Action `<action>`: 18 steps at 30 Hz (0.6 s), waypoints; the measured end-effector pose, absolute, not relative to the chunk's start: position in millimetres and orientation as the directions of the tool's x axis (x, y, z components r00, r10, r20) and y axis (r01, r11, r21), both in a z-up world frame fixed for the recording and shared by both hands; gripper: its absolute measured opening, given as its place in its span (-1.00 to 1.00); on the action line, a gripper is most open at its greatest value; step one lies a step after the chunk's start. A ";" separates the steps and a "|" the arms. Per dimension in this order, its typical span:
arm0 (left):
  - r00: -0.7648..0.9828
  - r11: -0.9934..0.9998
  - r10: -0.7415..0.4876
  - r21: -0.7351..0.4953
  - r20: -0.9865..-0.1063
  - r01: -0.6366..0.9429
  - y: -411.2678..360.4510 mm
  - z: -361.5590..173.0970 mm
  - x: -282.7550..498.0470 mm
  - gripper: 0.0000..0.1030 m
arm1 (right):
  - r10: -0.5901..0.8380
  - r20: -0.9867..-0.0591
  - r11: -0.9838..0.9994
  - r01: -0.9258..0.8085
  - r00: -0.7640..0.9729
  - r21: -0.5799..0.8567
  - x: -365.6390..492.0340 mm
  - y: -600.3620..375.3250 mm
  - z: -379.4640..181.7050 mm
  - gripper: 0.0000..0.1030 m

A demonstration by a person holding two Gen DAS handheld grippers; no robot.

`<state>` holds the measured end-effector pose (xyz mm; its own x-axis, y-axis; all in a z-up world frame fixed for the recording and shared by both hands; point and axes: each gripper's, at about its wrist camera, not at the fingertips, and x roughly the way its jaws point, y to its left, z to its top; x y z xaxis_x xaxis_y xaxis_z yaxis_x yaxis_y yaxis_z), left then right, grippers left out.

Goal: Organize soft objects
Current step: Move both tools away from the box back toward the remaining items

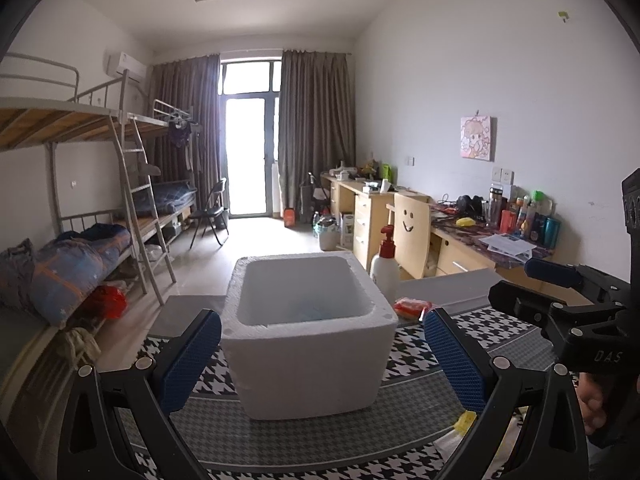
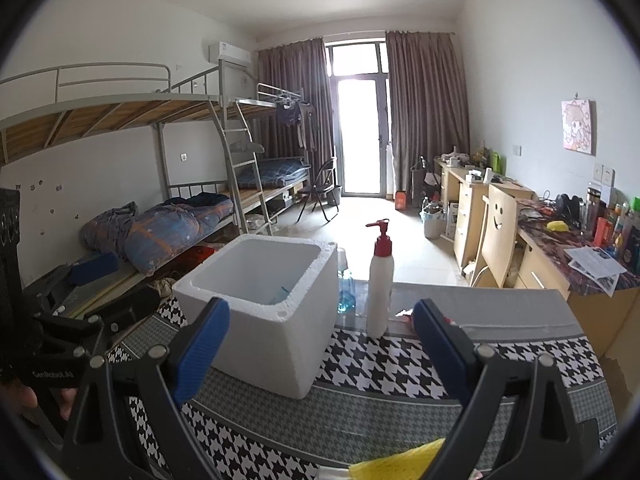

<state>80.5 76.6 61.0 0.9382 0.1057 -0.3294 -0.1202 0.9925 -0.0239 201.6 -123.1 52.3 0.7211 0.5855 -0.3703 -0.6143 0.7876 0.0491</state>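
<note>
A white foam box (image 1: 308, 344) stands open on the houndstooth cloth (image 1: 500, 336); something pale blue lies at its bottom. My left gripper (image 1: 320, 360) is open and empty, its blue pads either side of the box front. The right gripper (image 1: 556, 296) shows at the right edge of that view. In the right wrist view the box (image 2: 260, 312) is ahead left, and my right gripper (image 2: 320, 352) is open and empty. A yellow soft item (image 2: 396, 464) lies just below it; it also shows in the left wrist view (image 1: 464, 422). An orange packet (image 1: 412, 307) lies behind the box.
A white pump bottle with a red top (image 2: 380, 280) stands right of the box, a blue-liquid bottle (image 2: 346, 288) behind it. Bunk beds (image 2: 160, 216) line the left wall, desks and a chair (image 2: 500, 232) the right.
</note>
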 end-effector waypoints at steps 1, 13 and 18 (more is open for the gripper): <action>0.939 0.992 0.104 -0.028 -0.329 -0.119 75.9 60.1 79.5 0.98 | 0.585 -0.369 0.788 -0.614 0.723 0.046 199.8 -124.2 51.6 0.85; 0.941 0.985 0.118 -0.085 -0.317 -0.153 68.5 33.3 64.4 0.98 | 0.584 -0.361 0.781 -0.625 0.727 0.005 181.4 -127.9 39.7 0.85; 0.940 0.983 0.126 -0.089 -0.318 -0.162 66.3 27.0 63.3 0.98 | 0.590 -0.362 0.775 -0.632 0.722 0.003 175.7 -128.4 35.8 0.85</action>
